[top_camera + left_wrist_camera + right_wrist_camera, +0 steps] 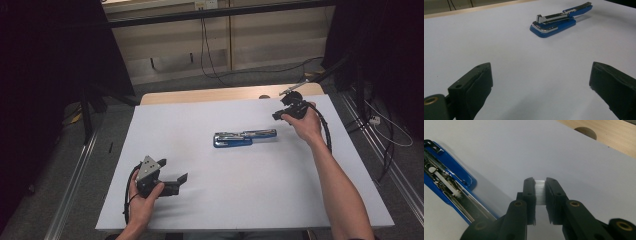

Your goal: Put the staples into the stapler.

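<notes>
One staple strip (pixel 540 192) sat clamped in the right gripper (pixel 540 185) beside the opened stapler (pixel 244 138), not yet loaded; the left gripper (pixel 541 82) gaped empty.

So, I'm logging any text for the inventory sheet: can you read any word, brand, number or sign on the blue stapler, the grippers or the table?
None can be read.
Blue and chrome stapler lying opened out: no legible brand or number; a small mark on its top arm in the left gripper view is too blurred to read.
Strip of silvery staples in the right gripper: no marking.
Left gripper and white table: no text.
</notes>
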Motion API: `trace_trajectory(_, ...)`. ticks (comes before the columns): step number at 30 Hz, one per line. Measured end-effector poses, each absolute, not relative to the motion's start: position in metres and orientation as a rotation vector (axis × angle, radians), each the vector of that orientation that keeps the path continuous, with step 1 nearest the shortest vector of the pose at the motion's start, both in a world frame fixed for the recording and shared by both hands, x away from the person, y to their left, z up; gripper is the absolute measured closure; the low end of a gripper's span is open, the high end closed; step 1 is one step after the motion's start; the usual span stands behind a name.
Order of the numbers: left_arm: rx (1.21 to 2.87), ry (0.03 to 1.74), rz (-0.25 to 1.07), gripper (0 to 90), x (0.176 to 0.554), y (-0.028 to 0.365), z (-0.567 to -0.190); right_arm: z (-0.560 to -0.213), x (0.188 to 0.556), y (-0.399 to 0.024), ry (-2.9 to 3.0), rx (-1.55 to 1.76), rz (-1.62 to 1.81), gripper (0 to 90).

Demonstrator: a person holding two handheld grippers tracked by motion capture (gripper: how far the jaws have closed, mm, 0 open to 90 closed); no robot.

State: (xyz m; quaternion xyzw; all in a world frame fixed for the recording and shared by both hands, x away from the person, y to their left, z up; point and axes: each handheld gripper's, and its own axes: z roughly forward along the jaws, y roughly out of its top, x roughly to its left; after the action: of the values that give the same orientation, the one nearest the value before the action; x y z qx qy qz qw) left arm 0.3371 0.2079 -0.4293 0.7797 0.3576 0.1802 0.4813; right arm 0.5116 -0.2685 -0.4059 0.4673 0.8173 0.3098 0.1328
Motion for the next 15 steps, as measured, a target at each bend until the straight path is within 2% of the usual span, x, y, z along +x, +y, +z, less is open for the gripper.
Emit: trace_trajectory(15,1.9,0.886,0.454,5.1,0.337,0.209,-0.429,-0.402,0.499,-0.252,2.406,1.271,0.965,78.9)
